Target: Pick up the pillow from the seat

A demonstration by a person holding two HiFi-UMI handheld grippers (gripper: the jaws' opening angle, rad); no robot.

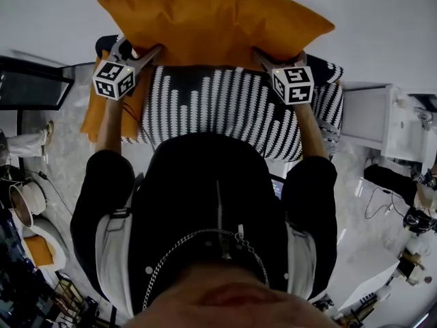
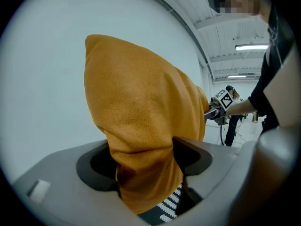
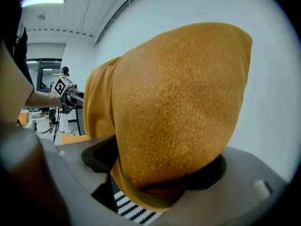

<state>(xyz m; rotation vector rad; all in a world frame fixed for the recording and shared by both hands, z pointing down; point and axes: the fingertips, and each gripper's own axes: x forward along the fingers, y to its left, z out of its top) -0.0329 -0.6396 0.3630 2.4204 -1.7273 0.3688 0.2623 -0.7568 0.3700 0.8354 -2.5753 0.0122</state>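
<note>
An orange pillow (image 1: pixel 212 19) hangs in the air in front of the white wall, lifted above the seat (image 1: pixel 225 108) with its black-and-white striped cover. My left gripper (image 1: pixel 149 55) is shut on the pillow's left end, and the fabric (image 2: pixel 141 140) bunches between its jaws. My right gripper (image 1: pixel 263 59) is shut on the pillow's right end, where the orange cloth (image 3: pixel 178 126) fills the gap between the jaws. From the left gripper view the right gripper (image 2: pixel 217 108) shows beyond the pillow; from the right gripper view the left gripper (image 3: pixel 66 94) shows likewise.
A second orange cushion (image 1: pixel 92 115) lies at the seat's left side. A white cabinet (image 1: pixel 382 121) stands to the right, a dark frame (image 1: pixel 34 80) to the left. Bowls and clutter (image 1: pixel 27 210) sit on the floor at the lower left, cables and gear (image 1: pixel 410 217) at the lower right.
</note>
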